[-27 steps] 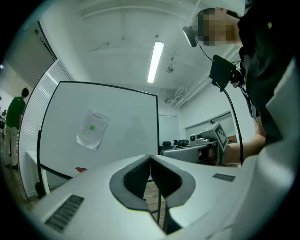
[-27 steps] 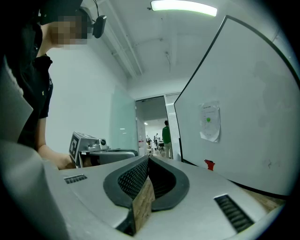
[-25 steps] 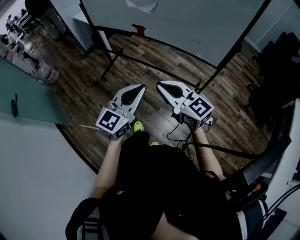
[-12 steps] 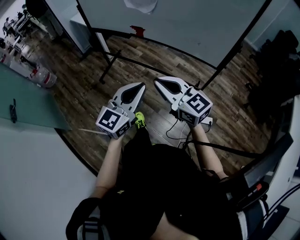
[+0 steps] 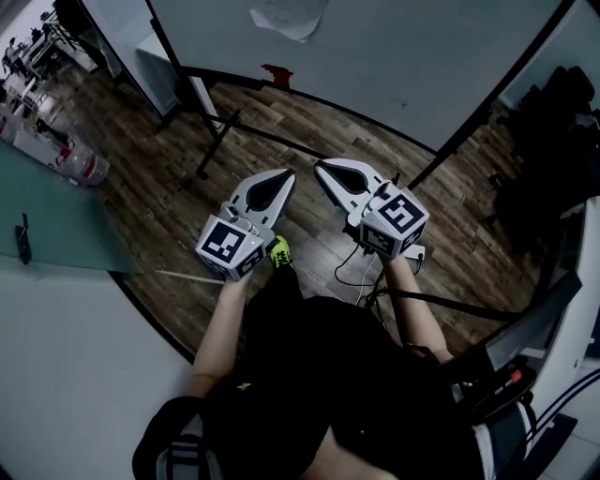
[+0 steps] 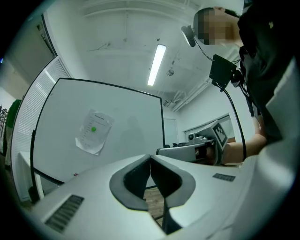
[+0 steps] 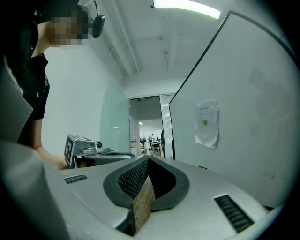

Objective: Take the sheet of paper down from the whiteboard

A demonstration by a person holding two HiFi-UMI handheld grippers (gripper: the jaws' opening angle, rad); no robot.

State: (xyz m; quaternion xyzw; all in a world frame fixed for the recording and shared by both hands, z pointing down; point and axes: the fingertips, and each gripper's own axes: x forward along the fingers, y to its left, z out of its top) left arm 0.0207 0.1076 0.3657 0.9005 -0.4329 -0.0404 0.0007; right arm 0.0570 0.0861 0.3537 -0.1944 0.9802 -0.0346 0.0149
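Observation:
The sheet of paper (image 5: 289,17) hangs on the whiteboard (image 5: 403,56), pinned by a green magnet (image 6: 93,130); its lower corner curls off the board. The paper (image 6: 95,131) lies left of centre in the left gripper view, and the paper (image 7: 206,124) lies right of centre in the right gripper view. My left gripper (image 5: 286,173) and right gripper (image 5: 319,167) are held side by side, level, pointing at the board and well short of it. Both are shut with nothing between the jaws (image 6: 151,158) (image 7: 148,158).
A small red object (image 5: 277,75) sits on the board's lower ledge. The stand's black legs (image 5: 220,141) spread over the wooden floor. A water bottle (image 5: 84,167) lies at left by a glass partition (image 5: 56,206). Cables (image 5: 352,267) trail by my feet; dark furniture (image 5: 553,141) stands right.
Both grippers have moved a little forward toward the whiteboard, still shut. More of the paper now shows at the top of the head view.

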